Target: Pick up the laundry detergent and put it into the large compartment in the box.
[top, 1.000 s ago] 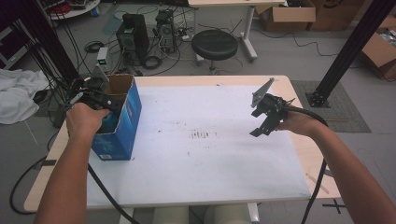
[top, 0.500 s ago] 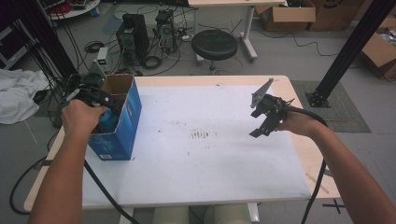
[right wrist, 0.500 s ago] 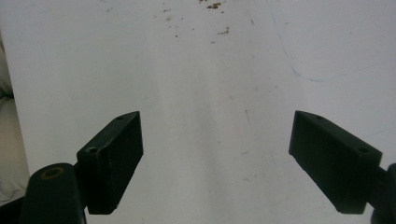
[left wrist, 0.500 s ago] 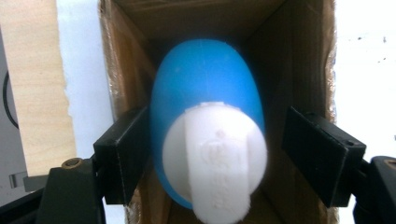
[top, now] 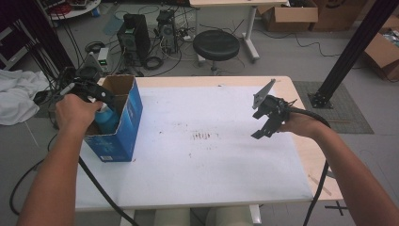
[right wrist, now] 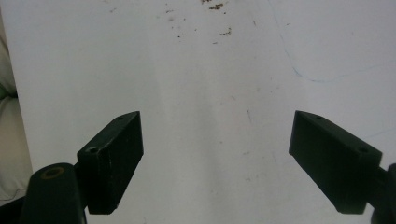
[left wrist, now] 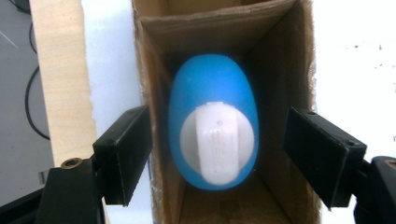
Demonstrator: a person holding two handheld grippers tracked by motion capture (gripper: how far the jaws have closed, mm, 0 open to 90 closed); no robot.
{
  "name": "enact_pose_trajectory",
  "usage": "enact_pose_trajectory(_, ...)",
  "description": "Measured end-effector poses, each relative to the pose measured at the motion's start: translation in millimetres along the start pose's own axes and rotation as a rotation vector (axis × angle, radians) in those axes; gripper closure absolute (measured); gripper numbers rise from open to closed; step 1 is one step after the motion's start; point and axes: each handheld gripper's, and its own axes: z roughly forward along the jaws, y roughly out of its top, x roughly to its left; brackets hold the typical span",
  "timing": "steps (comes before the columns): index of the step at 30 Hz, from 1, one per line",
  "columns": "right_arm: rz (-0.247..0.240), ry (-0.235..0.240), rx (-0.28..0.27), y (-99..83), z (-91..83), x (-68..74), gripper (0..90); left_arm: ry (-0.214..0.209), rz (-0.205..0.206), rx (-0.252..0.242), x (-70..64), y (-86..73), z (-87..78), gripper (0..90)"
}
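The left gripper (left wrist: 217, 158) has moved toward frame left, jaws wide around the blue bottle (left wrist: 212, 121) in the box (top: 123, 123); right gripper (right wrist: 215, 161) open, empty.

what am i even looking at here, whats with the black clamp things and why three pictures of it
A person sits at a table and holds a two-jaw tool in each hand. The high view looks down on the table from above. The other two pictures come from small cameras riding on the tools, looking along their black jaws.

The left hand-held gripper hangs over an open blue cardboard box at the table's left edge. Its jaws stand open either side of a blue bottle with a white cap standing inside the box; they do not touch it.

The right hand-held gripper is open too, holds nothing, and points at the bare white tabletop, which carries a few brown specks.
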Motion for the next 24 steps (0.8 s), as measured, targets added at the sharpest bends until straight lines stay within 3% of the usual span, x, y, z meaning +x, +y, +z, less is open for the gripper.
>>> enact_pose_trajectory(5, 0.003, -0.001, 0.001, -0.6, -1.2, 0.2, 17.3, -0.005, 0.043, -0.014, -5.4, 2.9, -14.8, 25.0)
enact_pose_trajectory(9, 0.004, 0.000, 0.003, -0.4, -1.2, 0.5, 17.3, -0.010, 0.101, -0.034, -16.1, 3.5, -27.2, 23.6)
enact_pose_trajectory(15, 0.001, -0.001, 0.003, 1.5, -0.7, 1.4, 17.3, -0.010, 0.142, -0.053, -29.1, 3.9, -34.1, 19.8)
enact_pose_trajectory(24, 0.002, -0.006, 0.004, 1.4, -3.9, 3.9, 17.3, -0.028, 0.238, -0.072, -54.7, 3.7, -41.2, 19.3)
